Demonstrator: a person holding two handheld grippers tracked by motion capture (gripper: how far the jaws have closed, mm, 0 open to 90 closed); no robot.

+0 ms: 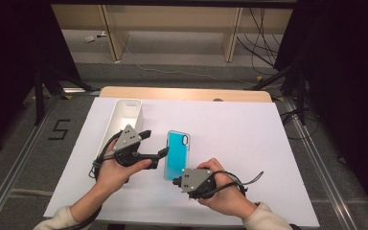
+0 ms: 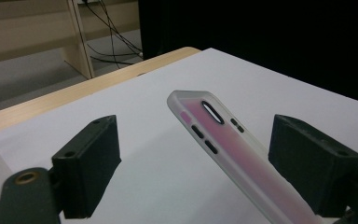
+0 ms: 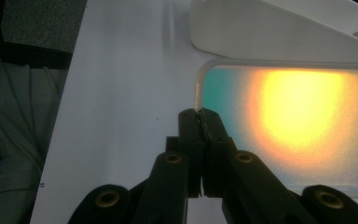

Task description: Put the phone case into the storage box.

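A translucent phone case looks teal from above and lies lengthwise on the white sheet near the table's middle. My right gripper is shut on the rim at its near end; in the right gripper view the two jaws pinch the case's edge. My left gripper stands open just left of the case. In the left gripper view the case slants up between the wide-apart jaws, closer to the right one, with its camera cut-out at the far end. Neither pad touches it.
A long white tray lies on the sheet's left side, just behind my left hand, and its rim shows beyond the case. A wooden table edge runs along the back. Cables and dark stands surround the table on the floor.
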